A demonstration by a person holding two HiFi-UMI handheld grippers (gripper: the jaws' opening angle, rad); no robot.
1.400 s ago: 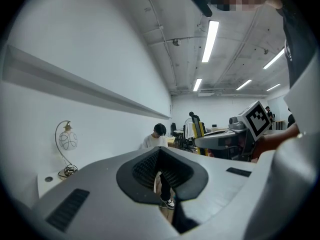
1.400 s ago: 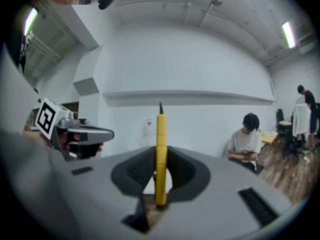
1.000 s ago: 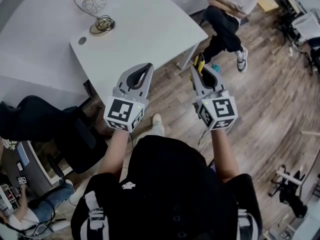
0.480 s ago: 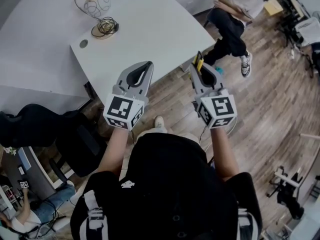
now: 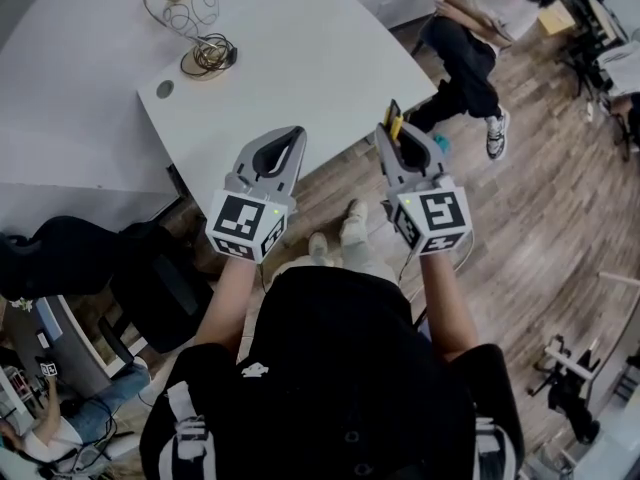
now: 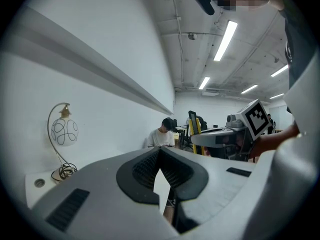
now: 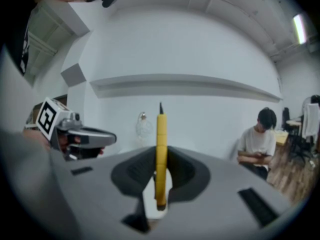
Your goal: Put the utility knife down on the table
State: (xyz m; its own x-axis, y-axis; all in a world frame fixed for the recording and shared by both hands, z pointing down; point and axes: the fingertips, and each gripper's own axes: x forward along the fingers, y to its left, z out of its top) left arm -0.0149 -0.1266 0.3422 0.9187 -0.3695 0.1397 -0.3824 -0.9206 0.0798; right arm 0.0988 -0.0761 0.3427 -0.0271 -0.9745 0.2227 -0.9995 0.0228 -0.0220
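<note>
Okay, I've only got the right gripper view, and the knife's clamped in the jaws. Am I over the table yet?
Observer: Not yet. In the head view, the right gripper and utility knife hang over the wooden floor, just off the table edge.
Operator: Left gripper holding anything?
Observer: No. The left gripper has its jaws together on nothing.
Operator: That lamp behind the knife, where does it stand?
Observer: The lamp stands at the table's far left corner, with a coiled cord at its base.

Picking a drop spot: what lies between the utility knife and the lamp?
Head view: only bare white table between utility knife and lamp.
</note>
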